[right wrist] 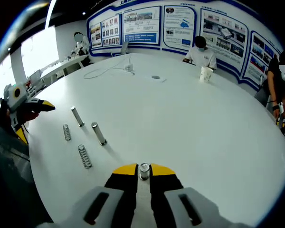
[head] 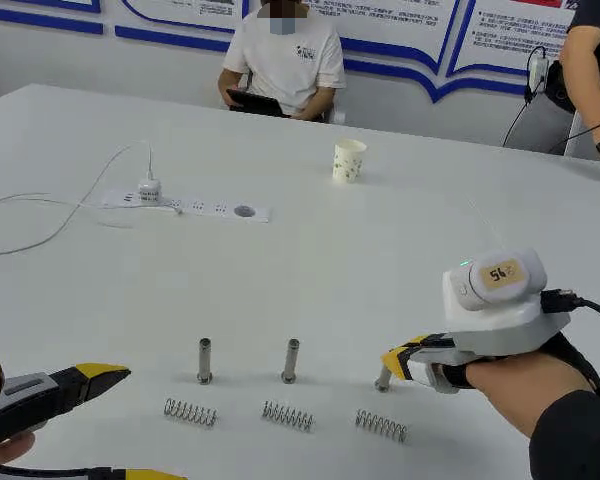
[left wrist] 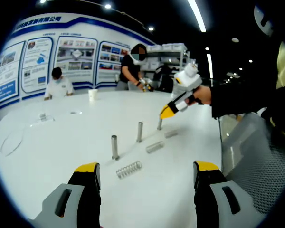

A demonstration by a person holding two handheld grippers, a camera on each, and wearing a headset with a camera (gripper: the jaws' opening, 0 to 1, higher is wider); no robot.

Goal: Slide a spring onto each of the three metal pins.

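Three springs [head: 287, 416] lie flat in a row, lower centre of the head view, off the pins. Left pin [head: 204, 360] and middle pin [head: 291, 360] stand upright just behind. Right pin [right wrist: 144, 171] is pinched by the right gripper [head: 393, 362]. Left gripper [left wrist: 147, 167], lower left, jaws spread, empty.

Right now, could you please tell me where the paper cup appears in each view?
Head view: paper cup upper centre.
Left gripper view: paper cup upper left of centre.
Right gripper view: paper cup upper right.
Shared landmark: seated person in white just beyond it.
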